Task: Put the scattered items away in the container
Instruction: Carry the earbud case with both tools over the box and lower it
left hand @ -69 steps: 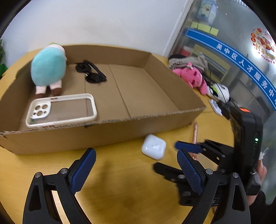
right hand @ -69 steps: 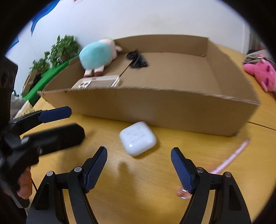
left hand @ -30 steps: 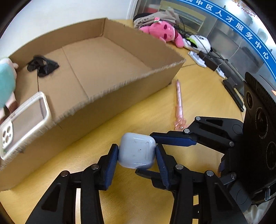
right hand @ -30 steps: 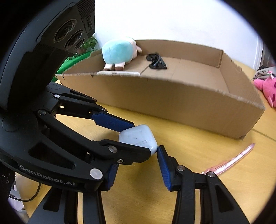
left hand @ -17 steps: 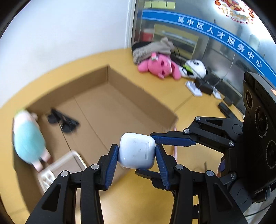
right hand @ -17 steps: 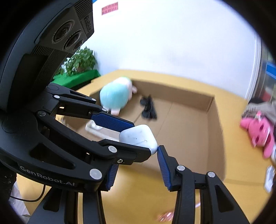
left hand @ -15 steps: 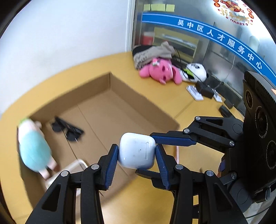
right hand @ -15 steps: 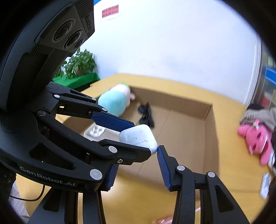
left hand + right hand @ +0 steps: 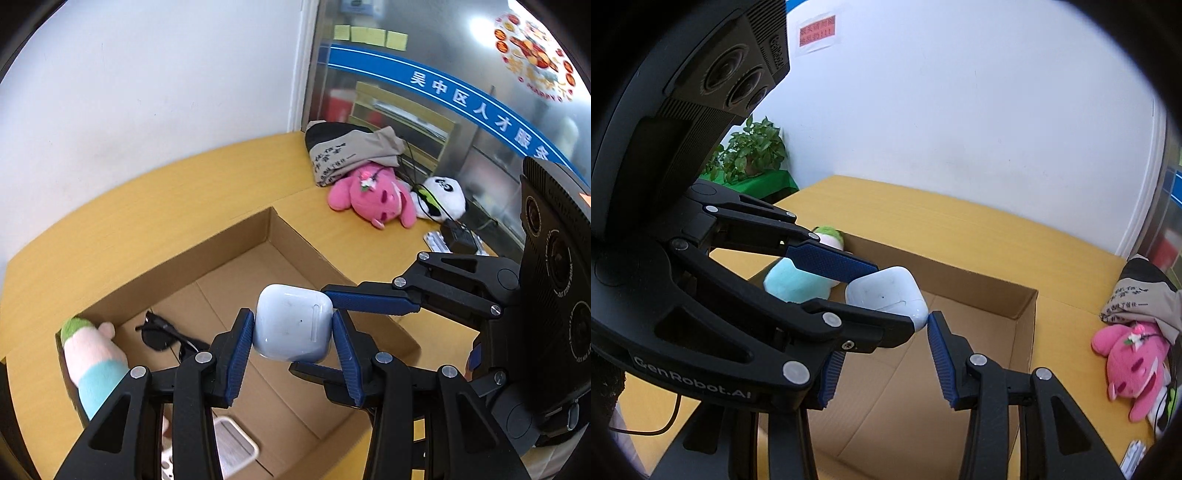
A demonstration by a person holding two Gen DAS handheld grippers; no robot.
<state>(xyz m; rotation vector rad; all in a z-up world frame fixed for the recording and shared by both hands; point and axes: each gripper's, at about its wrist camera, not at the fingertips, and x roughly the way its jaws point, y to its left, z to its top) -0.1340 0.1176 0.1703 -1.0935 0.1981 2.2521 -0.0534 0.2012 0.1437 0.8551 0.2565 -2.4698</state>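
Both grippers, left (image 9: 291, 352) and right (image 9: 884, 363), clamp one white earbud case (image 9: 292, 328) above the cardboard box (image 9: 295, 240). Next, I judge: lower it inside and let go.

A white wall (image 9: 960, 110) is seen behind the wooden table (image 9: 147, 221). A glass partition (image 9: 443, 92) and potted plant (image 9: 753, 151) are visible.

Pink plush (image 9: 373, 199), perhaps panda (image 9: 445, 192)

table (image 9: 229, 177): wood | on it: cardboard box (image 9: 295, 236), pink plush (image 9: 373, 197), cloth bag (image 9: 351, 153)
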